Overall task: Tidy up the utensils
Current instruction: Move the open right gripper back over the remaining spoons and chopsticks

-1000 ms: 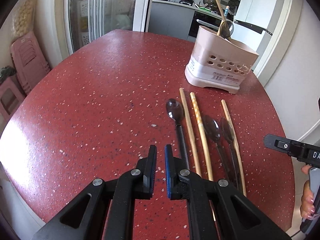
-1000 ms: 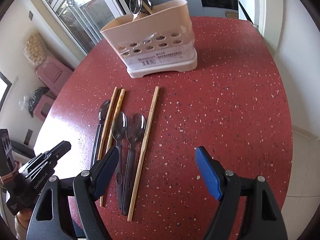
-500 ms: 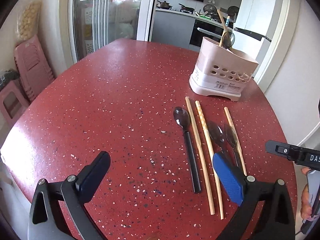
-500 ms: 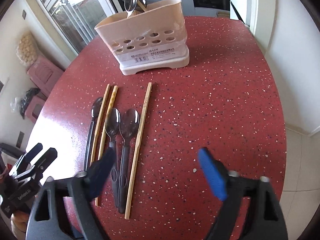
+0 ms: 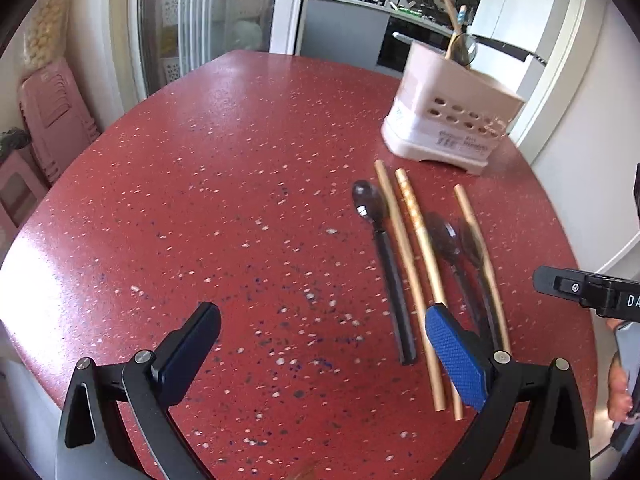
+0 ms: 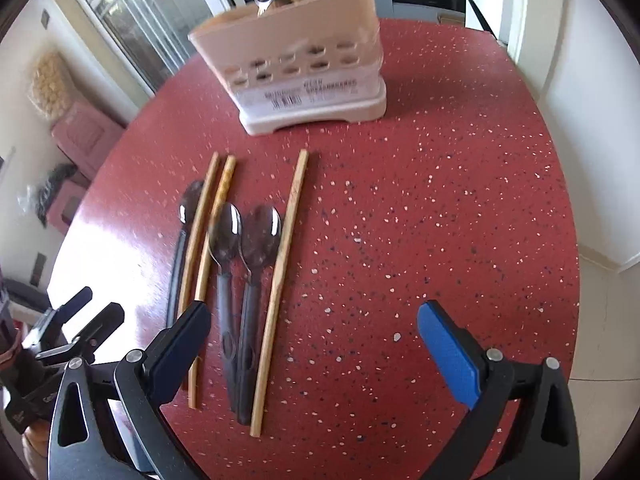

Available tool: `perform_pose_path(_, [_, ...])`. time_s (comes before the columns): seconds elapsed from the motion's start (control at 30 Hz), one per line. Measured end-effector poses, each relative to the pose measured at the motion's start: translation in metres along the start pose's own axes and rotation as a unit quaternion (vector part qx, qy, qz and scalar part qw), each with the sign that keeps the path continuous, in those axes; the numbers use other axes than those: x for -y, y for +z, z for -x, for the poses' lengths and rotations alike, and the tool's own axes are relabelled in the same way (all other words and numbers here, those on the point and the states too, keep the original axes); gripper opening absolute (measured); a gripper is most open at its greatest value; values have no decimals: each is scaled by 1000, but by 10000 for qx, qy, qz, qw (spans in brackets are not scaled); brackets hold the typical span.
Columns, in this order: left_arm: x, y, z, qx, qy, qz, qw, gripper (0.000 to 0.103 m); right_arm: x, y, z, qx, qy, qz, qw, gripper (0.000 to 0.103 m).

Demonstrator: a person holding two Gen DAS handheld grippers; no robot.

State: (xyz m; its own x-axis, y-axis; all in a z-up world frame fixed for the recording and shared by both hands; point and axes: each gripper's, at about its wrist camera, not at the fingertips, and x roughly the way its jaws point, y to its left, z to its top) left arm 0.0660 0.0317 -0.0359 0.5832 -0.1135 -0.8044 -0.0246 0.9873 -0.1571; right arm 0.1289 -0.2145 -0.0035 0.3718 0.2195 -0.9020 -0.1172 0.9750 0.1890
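Jaws of the left gripper [image 5: 320, 340] stand spread wide over bare red table [image 5: 240, 160], nothing between them. The right gripper [image 6: 314, 340] has just been opening and is wide too, hovering empty above the near ends of the utensils. Three dark spoons [image 6: 226, 236] and three wooden chopsticks [image 6: 286, 240] lie side by side in a row on the table, handles toward the grippers. Beyond their far ends stands a beige perforated utensil holder [image 6: 304, 68], upright, with a spoon and a stick poking from its top.
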Motion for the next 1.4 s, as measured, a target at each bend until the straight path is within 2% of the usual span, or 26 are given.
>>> perform_pose_path(0.23, [-1, 16, -12, -79, 321, -106, 9994, 103, -4, 10, -21, -375, -223, 60, 9990, 103])
perform_pose_path(0.5, [11, 34, -41, -477, 235, -249, 9983, 103, 0, 24, -39, -602, -357, 46, 9975, 102])
perform_pose_path(0.73, [12, 38, -56, -720, 329, -199, 9967, 103, -10, 34, -51, -748, -536, 138, 9957, 79])
perform_pose_path(1.03, [15, 38, -71, -813, 548, -118, 9951, 103, -35, 41, -64, -840, -919, 494, 9910, 72])
perform_pose_path(1.17, [17, 40, -73, -815, 561, -75, 9951, 103, -54, 46, -70, -874, -893, 514, 9908, 65])
perform_pose_path(1.23, [20, 44, -78, -820, 575, -107, 9949, 103, -55, 48, -71, -872, -881, 529, 9909, 53])
perform_pose_path(1.3, [23, 49, -81, -833, 621, -178, 9944, 103, -59, 51, -70, -929, -857, 489, 9908, 47])
perform_pose_path(1.4, [25, 54, -82, -846, 636, -260, 9940, 103, -55, 62, -75, -1029, -706, 297, 9917, 44])
